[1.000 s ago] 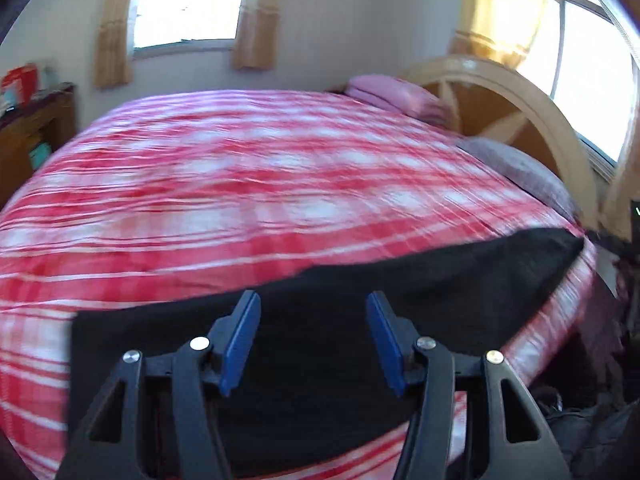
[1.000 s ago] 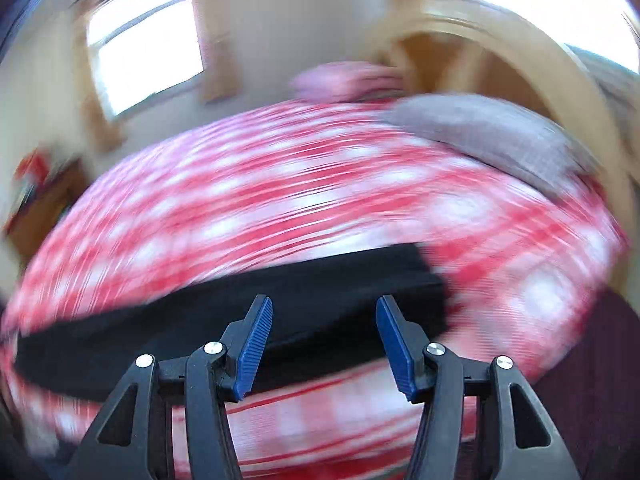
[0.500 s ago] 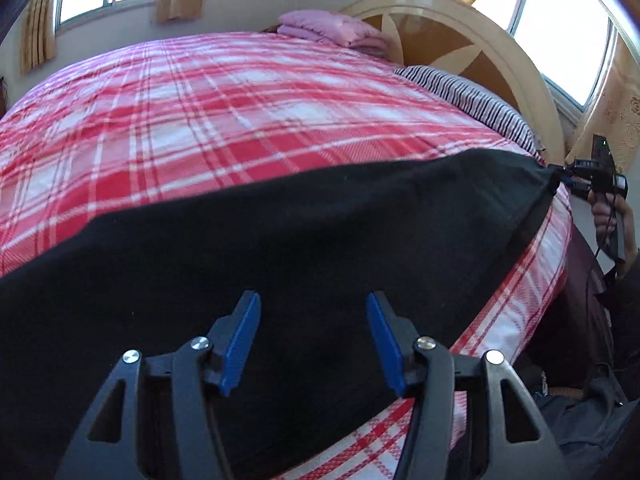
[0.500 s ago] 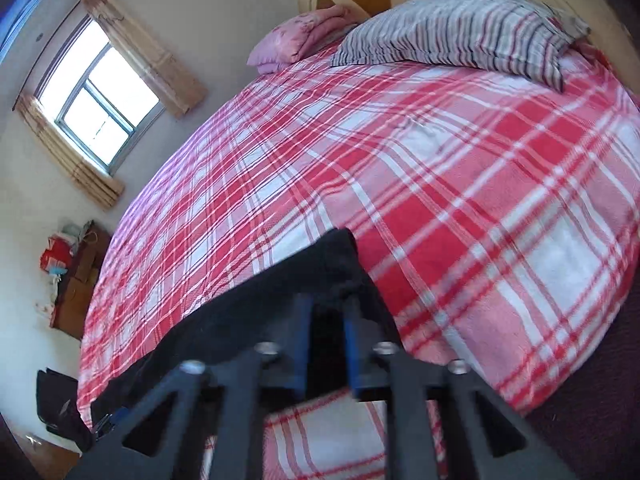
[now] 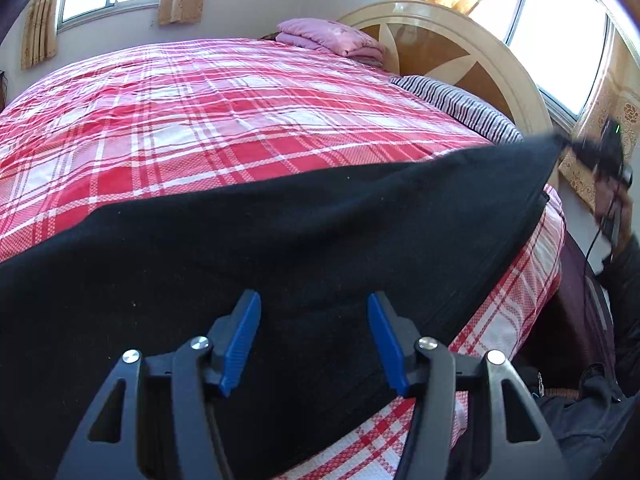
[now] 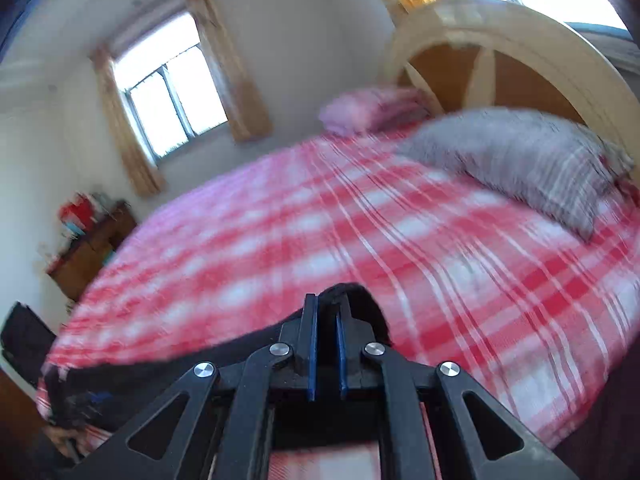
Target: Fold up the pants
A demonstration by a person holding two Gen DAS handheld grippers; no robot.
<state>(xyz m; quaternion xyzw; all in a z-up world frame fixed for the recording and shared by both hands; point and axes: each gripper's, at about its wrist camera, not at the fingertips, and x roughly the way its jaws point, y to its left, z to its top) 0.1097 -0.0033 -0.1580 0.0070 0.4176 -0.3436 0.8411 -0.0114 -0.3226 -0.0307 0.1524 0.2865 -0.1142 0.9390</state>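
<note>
Over the near edge of the bed (image 5: pixel 240 128), my left gripper (image 5: pixel 314 340) hangs with its blue pads spread wide and nothing between them; the black pants (image 5: pixel 280 248) lie just beyond and below the pads. My right gripper (image 6: pixel 325 344) has its pads drawn narrow, pinching a corner of the pants (image 6: pixel 356 300). In the left view that right gripper (image 5: pixel 600 152) shows far off at the right, holding the corner raised, so the cloth runs up to it in a taut point while the rest spreads broad across the front of the plaid cover. In the right view, which is blurred, the dark fabric trails from my pinch down to the left along the bed's edge. Farther out lie a striped pillow (image 5: pixel 460 108) and a folded pink blanket (image 5: pixel 328 40) against the curved headboard (image 5: pixel 460 52). Curtained windows (image 6: pixel 172 84) sit in the walls, and a wooden cabinet (image 6: pixel 92 252) stands at the far left.
</note>
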